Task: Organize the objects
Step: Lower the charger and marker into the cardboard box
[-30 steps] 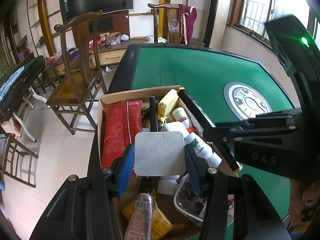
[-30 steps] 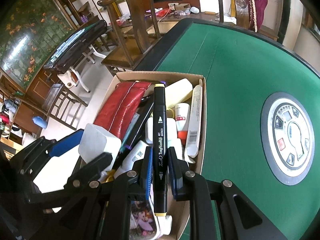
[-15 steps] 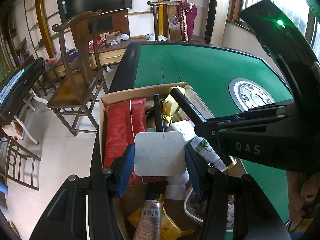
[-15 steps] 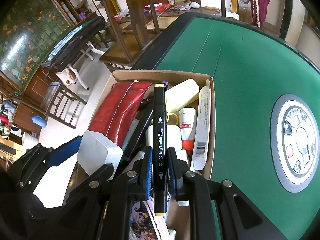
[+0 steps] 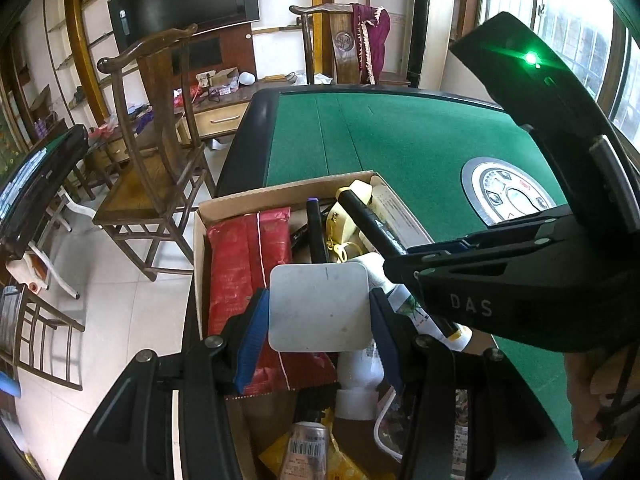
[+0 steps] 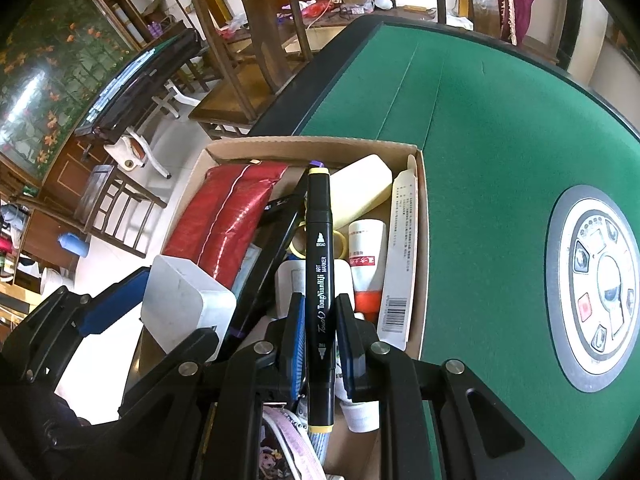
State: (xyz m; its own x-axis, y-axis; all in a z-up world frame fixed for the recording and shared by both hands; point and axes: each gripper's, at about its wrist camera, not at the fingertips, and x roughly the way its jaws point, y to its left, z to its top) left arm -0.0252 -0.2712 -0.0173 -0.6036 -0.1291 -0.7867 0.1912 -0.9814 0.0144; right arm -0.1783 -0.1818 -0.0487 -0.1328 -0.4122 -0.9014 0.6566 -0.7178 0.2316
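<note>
My left gripper (image 5: 318,312) is shut on a white square box (image 5: 319,307), held above a cardboard box (image 5: 280,194) full of items. In the right wrist view the same white box (image 6: 184,304) shows at lower left between the left gripper's blue pads. My right gripper (image 6: 319,334) is shut on a black art marker (image 6: 319,264) with yellow ends, pointing along the fingers over the cardboard box (image 6: 316,145). From the left wrist view that marker (image 5: 376,232) slants across the box's right side. A red packet (image 5: 248,264), a pale yellow case (image 6: 362,190) and a white tube (image 6: 366,260) lie inside.
The cardboard box sits at the near left corner of a green felt table (image 5: 400,140) with a round control panel (image 6: 596,292) in its middle. A wooden chair (image 5: 152,152) stands left of the table. A person's hand (image 5: 600,400) shows at lower right.
Both grippers have drifted slightly over the box, so its contents sit a little lower and nearer in view. Both grips are unchanged.
</note>
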